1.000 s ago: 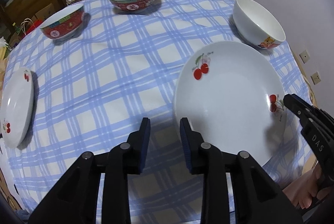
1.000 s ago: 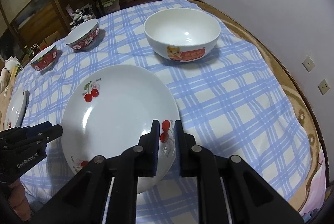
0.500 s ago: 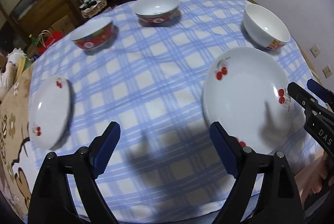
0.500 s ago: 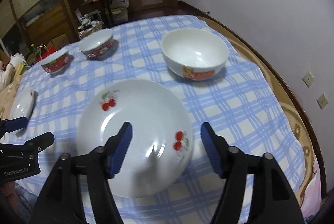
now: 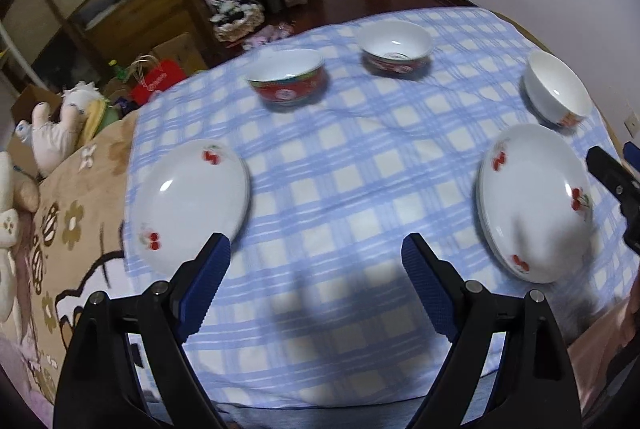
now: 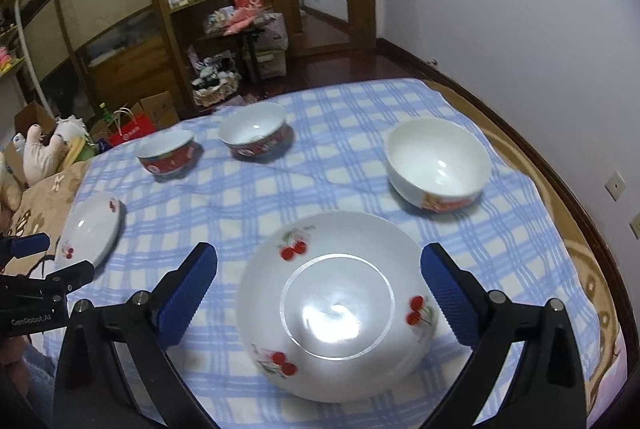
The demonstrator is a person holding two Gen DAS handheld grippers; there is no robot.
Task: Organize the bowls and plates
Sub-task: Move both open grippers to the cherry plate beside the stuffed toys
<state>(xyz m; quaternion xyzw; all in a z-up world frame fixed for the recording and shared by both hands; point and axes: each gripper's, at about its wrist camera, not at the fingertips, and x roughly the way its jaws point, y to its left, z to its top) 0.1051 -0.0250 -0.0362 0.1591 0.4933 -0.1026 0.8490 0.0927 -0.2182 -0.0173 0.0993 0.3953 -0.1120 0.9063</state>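
Note:
Two white cherry-print plates lie on the blue checked tablecloth (image 5: pixel 352 189): one at the left edge (image 5: pixel 188 205), one at the right (image 5: pixel 532 201). At the back stand two red-patterned bowls (image 5: pixel 286 81) (image 5: pixel 394 47) and a white bowl (image 5: pixel 556 93). My left gripper (image 5: pixel 315 245) hangs open and empty above the cloth between the plates. In the right wrist view, my right gripper (image 6: pixel 319 249) has its jaws opening wide above the right plate (image 6: pixel 336 305); its pads touch nothing. The white bowl (image 6: pixel 438 163) sits just beyond that plate.
A brown flowered blanket (image 5: pixel 60 229) and plush toys (image 5: pixel 52 137) lie off the table's left edge. The round table's wooden rim (image 6: pixel 560 197) runs close to the white wall on the right. Shelves and boxes stand on the floor behind.
Both grippers went from nearly shut to wide open and rose back from the table. The right one let go of the right plate's rim. More of the left plate shows.

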